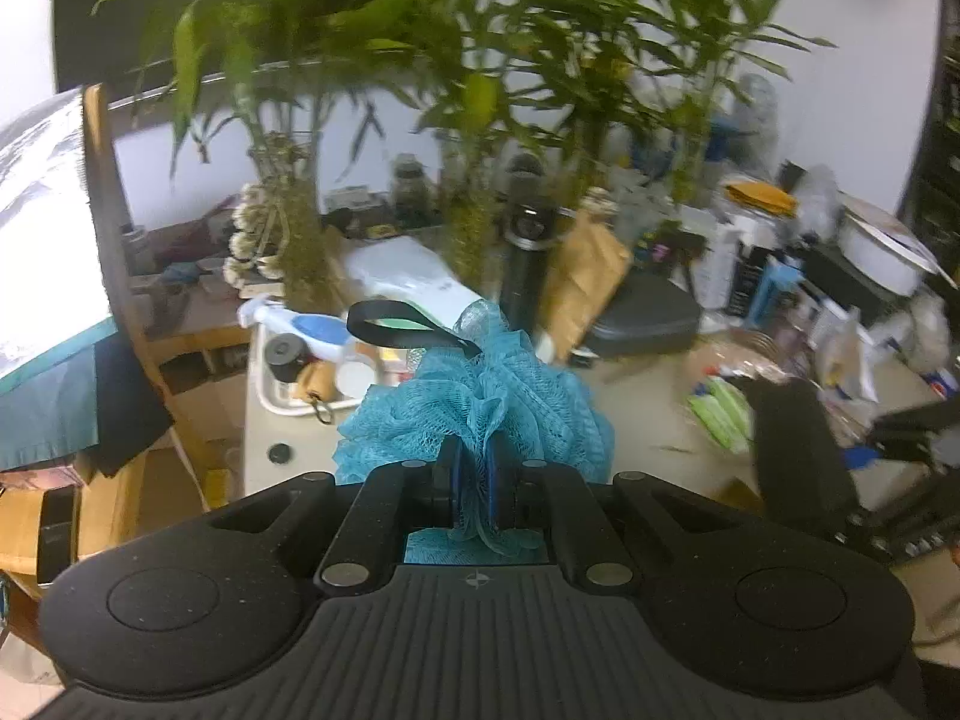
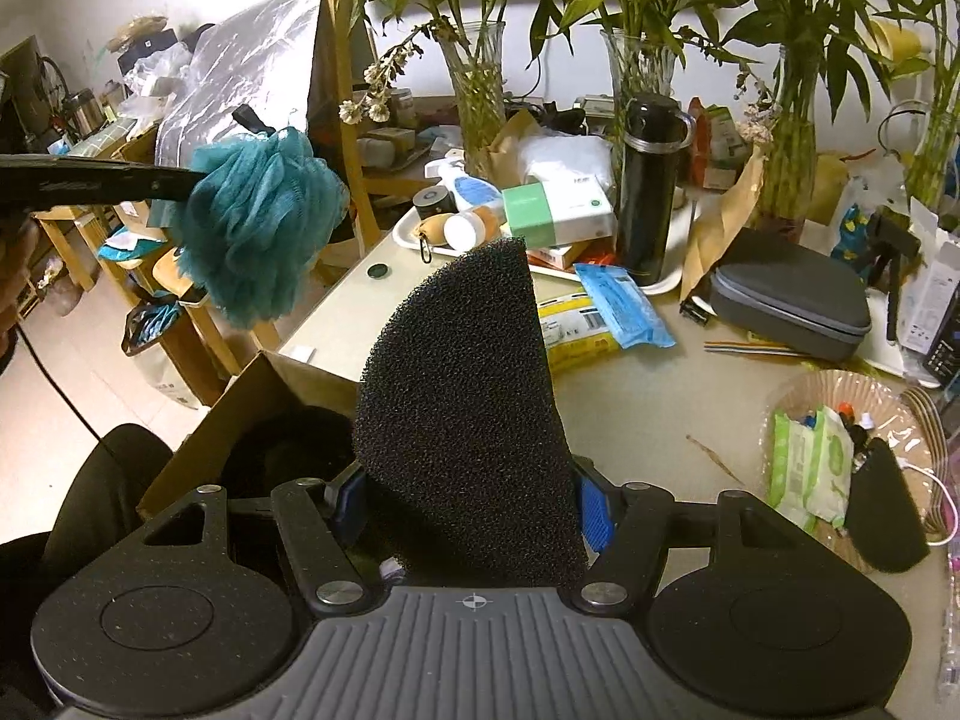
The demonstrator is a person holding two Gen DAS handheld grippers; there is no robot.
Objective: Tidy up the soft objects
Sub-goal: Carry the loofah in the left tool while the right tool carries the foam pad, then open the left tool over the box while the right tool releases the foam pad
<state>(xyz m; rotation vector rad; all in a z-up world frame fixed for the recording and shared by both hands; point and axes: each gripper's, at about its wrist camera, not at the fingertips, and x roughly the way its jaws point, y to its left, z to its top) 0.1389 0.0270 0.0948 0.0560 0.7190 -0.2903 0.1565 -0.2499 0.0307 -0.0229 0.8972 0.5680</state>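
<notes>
Now left fingers [image 1: 475,489] pinching blue mesh loofah [image 1: 480,402], right fingers [image 2: 474,504] clamping black sponge [image 2: 468,414].

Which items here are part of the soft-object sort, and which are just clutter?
In the job:
- blue mesh loofah, pinched in the left tongs
- black foam sponge, held in the right tongs
- cardboard box

Lying about:
- black flask
- grey zip case
- wet wipes pack
- plant vases
</notes>
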